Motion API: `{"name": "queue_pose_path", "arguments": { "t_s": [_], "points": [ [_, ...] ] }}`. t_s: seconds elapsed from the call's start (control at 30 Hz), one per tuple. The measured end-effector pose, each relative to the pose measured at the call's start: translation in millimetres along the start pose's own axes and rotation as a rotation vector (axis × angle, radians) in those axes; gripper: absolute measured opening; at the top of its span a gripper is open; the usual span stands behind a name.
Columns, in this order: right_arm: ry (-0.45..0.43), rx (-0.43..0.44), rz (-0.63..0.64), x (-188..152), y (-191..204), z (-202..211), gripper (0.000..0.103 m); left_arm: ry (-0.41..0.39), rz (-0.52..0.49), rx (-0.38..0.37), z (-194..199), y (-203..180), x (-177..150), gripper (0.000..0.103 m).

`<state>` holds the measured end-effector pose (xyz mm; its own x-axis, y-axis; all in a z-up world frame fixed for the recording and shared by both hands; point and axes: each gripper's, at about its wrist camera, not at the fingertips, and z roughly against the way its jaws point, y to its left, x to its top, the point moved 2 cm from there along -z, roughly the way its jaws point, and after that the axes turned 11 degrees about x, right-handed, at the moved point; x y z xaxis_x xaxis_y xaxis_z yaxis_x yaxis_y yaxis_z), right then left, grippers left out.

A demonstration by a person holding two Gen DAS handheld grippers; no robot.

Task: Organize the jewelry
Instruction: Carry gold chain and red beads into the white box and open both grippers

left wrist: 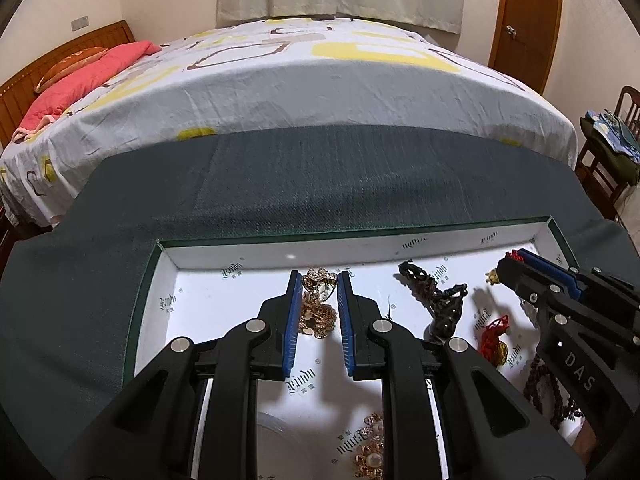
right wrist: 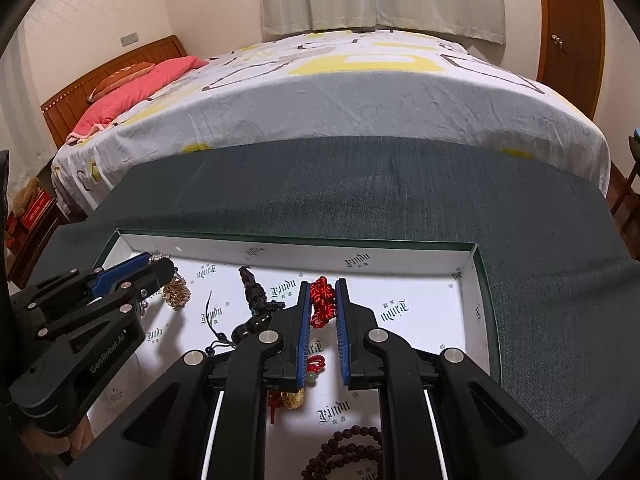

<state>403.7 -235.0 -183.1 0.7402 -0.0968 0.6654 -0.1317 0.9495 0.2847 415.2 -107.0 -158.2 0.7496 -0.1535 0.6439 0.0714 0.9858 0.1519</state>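
Both tongs hang over the big white box [right wrist: 472,280], and both are partly open, holding nothing. That box sits on a dark green cloth [right wrist: 360,200] beside the bed [right wrist: 360,100].

Left tongs [left wrist: 319,280] have the gold pile [left wrist: 318,304] right between the blue pads, near the tips. Right tongs [right wrist: 323,286] have the red knot [right wrist: 322,300] between the pads, and it may touch the left pad. Its long side runs the same way as the fingers, straight ahead.

A black cord charm [right wrist: 256,304] lies between the two tongs. Brown beads [right wrist: 344,452] lie near the box's front, under the right tongs. A pearl flower [left wrist: 370,452] lies under the left tongs.

I think each tong only needs to close now. Each is nearest its own piece.
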Motion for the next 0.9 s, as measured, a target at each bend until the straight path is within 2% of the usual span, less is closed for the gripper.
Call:
{"name": "queue_pose_path", "arguments": {
  "t_s": [0.4, 0.47, 0.5, 0.67, 0.73, 0.8, 0.83, 0.87, 0.9],
  "points": [
    [0.019, -0.009, -0.01, 0.0, -2.5, -4.0, 0.013, 0.004, 0.001, -0.007, -1.3, -2.0, -4.2, 0.02],
    [0.02, -0.012, -0.009, -0.2, -2.6, -4.2, 0.014, 0.006, 0.0, -0.006, -1.3, -2.4, -5.4, 0.023],
    [0.019, -0.013, -0.009, -0.7, -2.5, -3.9, 0.014, 0.005, 0.001, -0.004, -0.9, -2.2, -5.6, 0.031],
    [0.028, -0.007, -0.013, -1.4, -3.0, -4.9, 0.014, 0.004, 0.001, -0.001, 0.9, -2.8, -6.6, 0.035],
    [0.033, -0.008, -0.014, -2.2, -3.2, -5.6, 0.014, -0.001, 0.004, 0.002, 2.9, -2.1, -6.4, 0.046],
    [0.037, -0.01, -0.016, -2.5, -3.3, -6.1, 0.014, -0.005, 0.004, 0.004, 3.8, -2.9, -5.9, 0.049],
    [0.038, -0.009, -0.017, -2.1, -3.7, -6.5, 0.017, -0.005, 0.003, 0.003, 3.7, -3.3, -6.2, 0.05],
    [0.038, -0.009, -0.017, -2.0, -3.6, -6.1, 0.032, -0.005, 0.003, 0.003, 3.8, -3.3, -6.4, 0.051],
    [0.03, -0.013, -0.016, -1.6, -3.3, -4.5, 0.041, -0.006, 0.006, 0.004, 4.4, -3.0, -6.4, 0.054]
  ]
}}
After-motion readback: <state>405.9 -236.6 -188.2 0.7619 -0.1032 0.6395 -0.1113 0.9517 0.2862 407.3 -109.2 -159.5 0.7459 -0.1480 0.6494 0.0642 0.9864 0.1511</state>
